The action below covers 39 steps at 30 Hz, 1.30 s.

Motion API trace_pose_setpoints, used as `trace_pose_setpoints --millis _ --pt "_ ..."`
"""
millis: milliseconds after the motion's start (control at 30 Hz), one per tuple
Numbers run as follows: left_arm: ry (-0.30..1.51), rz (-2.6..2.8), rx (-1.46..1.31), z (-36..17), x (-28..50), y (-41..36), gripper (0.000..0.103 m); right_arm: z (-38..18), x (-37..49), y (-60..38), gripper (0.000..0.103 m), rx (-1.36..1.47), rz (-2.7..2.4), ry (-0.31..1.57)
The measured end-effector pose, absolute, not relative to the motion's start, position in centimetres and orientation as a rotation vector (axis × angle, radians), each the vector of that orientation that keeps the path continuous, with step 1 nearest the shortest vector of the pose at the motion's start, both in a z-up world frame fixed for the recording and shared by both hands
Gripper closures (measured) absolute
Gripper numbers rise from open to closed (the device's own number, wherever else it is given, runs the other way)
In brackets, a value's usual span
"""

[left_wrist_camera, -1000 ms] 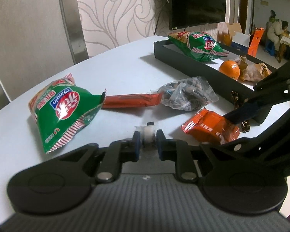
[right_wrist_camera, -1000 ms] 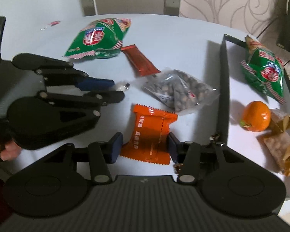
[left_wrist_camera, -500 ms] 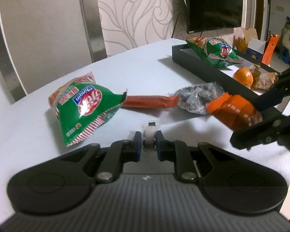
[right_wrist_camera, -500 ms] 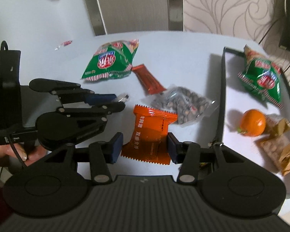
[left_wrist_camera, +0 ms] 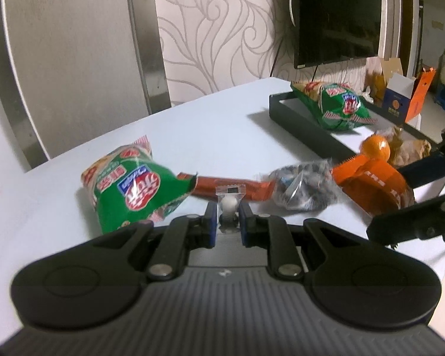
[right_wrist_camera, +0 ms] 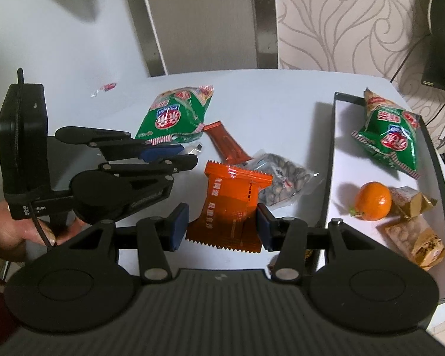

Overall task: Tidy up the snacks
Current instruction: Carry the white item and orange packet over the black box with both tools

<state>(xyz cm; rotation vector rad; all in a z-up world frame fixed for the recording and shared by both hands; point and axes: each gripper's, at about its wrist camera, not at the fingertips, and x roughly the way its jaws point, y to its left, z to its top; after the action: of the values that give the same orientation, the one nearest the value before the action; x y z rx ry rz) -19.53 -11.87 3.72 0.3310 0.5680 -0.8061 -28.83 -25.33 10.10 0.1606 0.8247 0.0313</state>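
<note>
My right fingers (right_wrist_camera: 222,227) pinch the orange packet (right_wrist_camera: 231,204) above the bench (right_wrist_camera: 267,103), left of the tray (right_wrist_camera: 330,160); my left fingers (left_wrist_camera: 227,218) clamp a small clear-wrapped candy (left_wrist_camera: 229,204)

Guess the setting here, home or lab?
Likely a home living or dining room: patterned wallpaper, a wall-mounted TV, and a white table with a snack tray.

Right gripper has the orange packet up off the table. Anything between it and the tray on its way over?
Nothing solid blocks it. The orange packet in the right gripper must clear the tray near wall. The clear nut bag lies below that path. Inside, the tangerine sits by that wall, with bare floor before it.
</note>
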Motion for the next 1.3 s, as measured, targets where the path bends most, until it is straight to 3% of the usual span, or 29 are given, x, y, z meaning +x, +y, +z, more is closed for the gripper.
trace_pose_setpoints --millis 1300 --pt "0.477 -1.014 0.377 7.0 -23.3 -24.4 0.084 14.2 -34.4 -34.2 0.049 0.247 -0.148 0.711"
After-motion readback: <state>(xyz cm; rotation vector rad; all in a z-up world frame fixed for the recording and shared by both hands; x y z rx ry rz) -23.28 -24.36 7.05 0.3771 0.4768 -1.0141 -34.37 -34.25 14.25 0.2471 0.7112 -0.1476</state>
